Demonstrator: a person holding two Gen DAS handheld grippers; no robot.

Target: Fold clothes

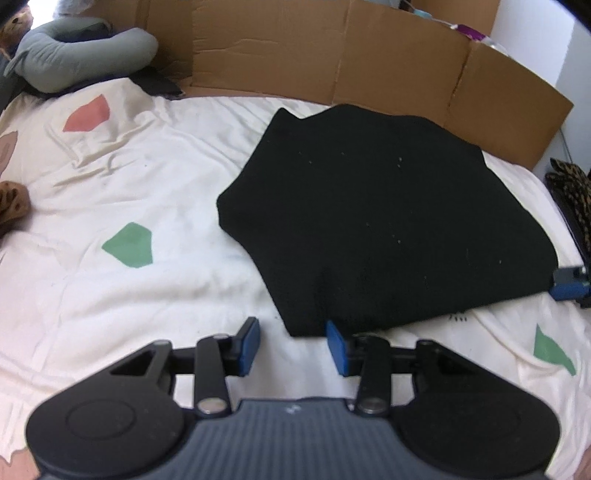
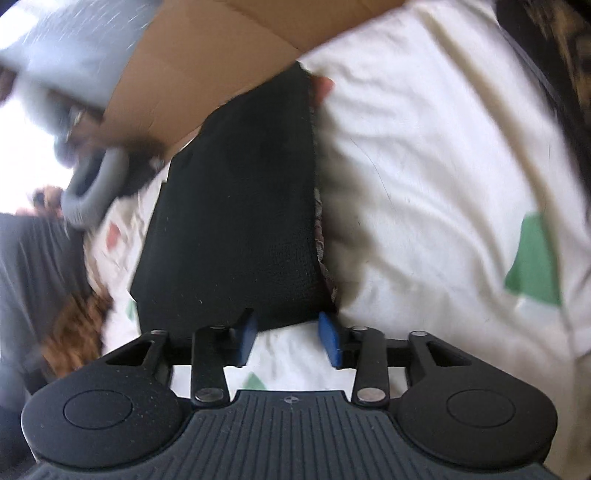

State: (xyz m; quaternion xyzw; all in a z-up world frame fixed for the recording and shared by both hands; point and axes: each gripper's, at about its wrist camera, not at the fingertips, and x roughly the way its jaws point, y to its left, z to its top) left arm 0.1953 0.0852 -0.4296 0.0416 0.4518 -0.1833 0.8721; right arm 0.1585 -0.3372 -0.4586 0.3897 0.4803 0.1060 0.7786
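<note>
Folding near finished: black garment laid folded on bed. Left tongs, right tongs spread, nothing pinched. Next likely: edge regripped, final fold.

This is a home bedroom. A bed with a rumpled white sheet, printed with green and pink patches, fills the space ahead of the jaws. A grey neck pillow and a brown plush toy lie far ahead and to the left of the left jaws. Flattened cardboard stands along the bed's far edge, with a white wall beyond it to the right. Leopard-print fabric lies at the right edge.
</note>
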